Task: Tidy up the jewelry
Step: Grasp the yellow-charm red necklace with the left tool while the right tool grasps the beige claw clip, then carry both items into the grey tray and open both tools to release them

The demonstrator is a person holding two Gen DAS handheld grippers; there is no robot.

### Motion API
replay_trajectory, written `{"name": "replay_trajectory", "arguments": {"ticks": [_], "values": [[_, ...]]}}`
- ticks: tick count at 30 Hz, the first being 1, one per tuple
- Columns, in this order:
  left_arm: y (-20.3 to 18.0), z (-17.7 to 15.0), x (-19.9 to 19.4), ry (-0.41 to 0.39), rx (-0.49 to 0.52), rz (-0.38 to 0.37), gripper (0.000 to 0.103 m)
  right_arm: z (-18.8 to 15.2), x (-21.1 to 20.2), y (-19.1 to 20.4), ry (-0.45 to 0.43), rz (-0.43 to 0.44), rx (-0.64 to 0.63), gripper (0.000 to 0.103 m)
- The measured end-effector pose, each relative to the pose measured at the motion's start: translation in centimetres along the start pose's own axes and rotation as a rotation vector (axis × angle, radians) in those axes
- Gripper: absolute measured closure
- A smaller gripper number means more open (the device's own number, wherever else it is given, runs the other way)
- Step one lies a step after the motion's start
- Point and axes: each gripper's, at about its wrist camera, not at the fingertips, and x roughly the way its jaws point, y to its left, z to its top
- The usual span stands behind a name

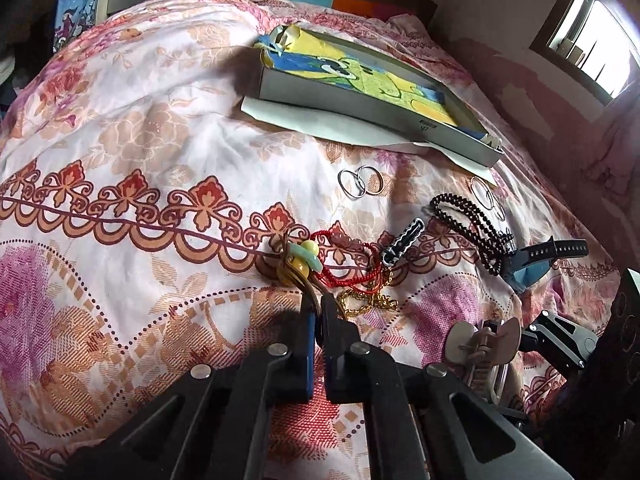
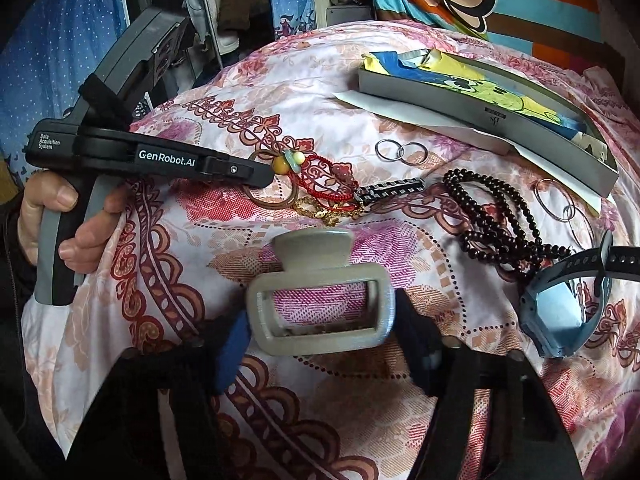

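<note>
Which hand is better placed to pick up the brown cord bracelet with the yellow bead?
Left. Its gripper is shut on the brown cord bracelet; the right gripper holds the beige hair claw clip.

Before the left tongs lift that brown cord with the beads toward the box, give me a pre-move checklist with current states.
1. Left tongs shut on the brown cord bracelet: ok, fingers nearly together around the cord.
2. Cord free of the red string bracelet and gold chain: not ok, they overlap in one pile.
3. Box open to receive: ok, no lid on it.
4. Right tongs hold on the beige hair claw clip: cannot tell, fingers flank it but contact is unclear.
5. Black bead necklace apart from the pile: ok.
</note>
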Motion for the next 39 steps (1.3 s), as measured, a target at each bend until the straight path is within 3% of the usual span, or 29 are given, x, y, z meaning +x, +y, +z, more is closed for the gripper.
{"name": "replay_trajectory", "arguments": {"ticks": [7,13,17,22,27,32,39], "values": [[-1.5,-0.1,-1.6,-0.026,0.08,0.014,0.1,0.1,-0.4,-0.2,-0.036,-0.017,0.008,0.045],[-4.0,1.5,-4.6,-0.06,0.221,0.033,0.1,1.3,-2.0,-0.8,-0.11,-0.043,0.03,0.045],[-5.3,5.0,-6.4,-0.094,0.246,0.043,0.1,3.3,-2.9,-1.6,-0.152,-0.076,0.017,0.045],[-6.2,10.9,-6.7,-0.164,0.208,0.051,0.1,8.3,-3.7,-4.5,-0.197,-0.143,0.036,0.045],[-6.2,16.4,-3.6,-0.239,0.161,0.063,0.1,14.3,-3.6,-9.0,-0.178,-0.236,0.085,0.045],[-5.4,19.7,1.6,-0.227,0.107,0.059,0.1,18.9,-0.5,-14.4,-0.074,-0.254,0.164,0.045],[-3.9,20.7,8.0,-0.145,0.029,0.036,0.1,19.8,4.8,-19.9,0.048,-0.241,0.293,0.045]]}}
